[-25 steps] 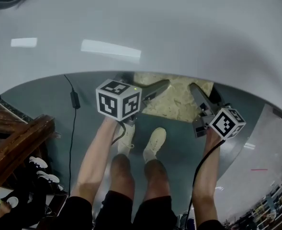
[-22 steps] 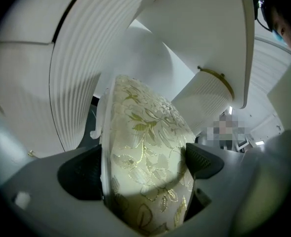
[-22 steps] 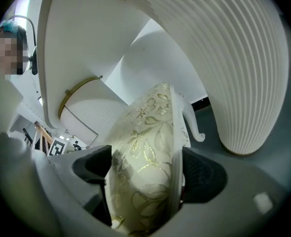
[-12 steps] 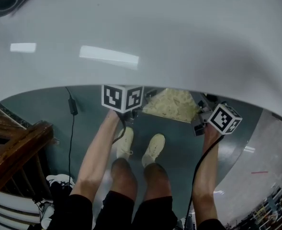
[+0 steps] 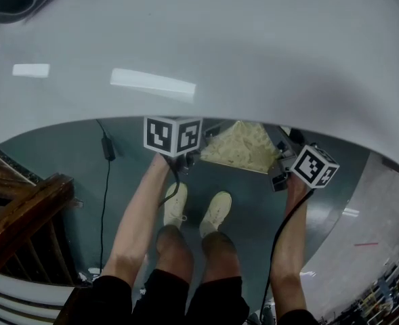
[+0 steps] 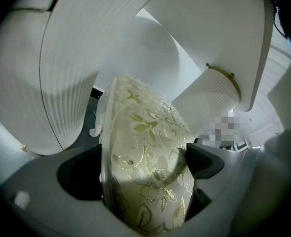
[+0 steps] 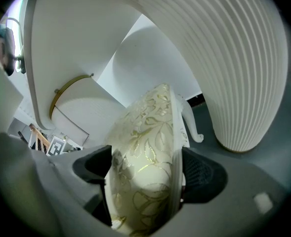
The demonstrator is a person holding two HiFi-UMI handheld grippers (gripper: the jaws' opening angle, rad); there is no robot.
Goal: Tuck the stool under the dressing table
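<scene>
Stool (image 5: 243, 147): cushioned seat in cream fabric with a gold leaf pattern, white rim and a white curled leg (image 6: 97, 123); seen from the head view, only the near part of the seat shows, the rest lying beneath the front edge of the dressing table (image 5: 206, 53); it sits between the two grippers, just ahead of the person's shoes (image 5: 216, 212); whether its feet touch the floor (image 5: 124, 161) cannot be told.

Left hand-held gripper (image 5: 202, 144): marker cube upward; jaws clamped on the left edge of the seat, one dark pad against the cushion and the other on the rim side; the seat (image 6: 145, 157) fills the gap between them.

Right hand-held gripper (image 5: 280, 156): marker cube upward; jaws likewise pinching the right edge of the seat (image 7: 145, 152), cushion to one pad and white rim to the other; a curled leg (image 7: 192, 125) shows beyond the rim.

Dressing table: glossy pale top with a curved front edge; white fluted pedestal (image 6: 61, 83) beside the stool in the left gripper view; a matching fluted pedestal (image 7: 234, 58) in the right gripper view.

Floor: grey-green; black cable (image 5: 104, 181) lying to the left; wooden furniture (image 5: 23, 215) at the left edge.
</scene>
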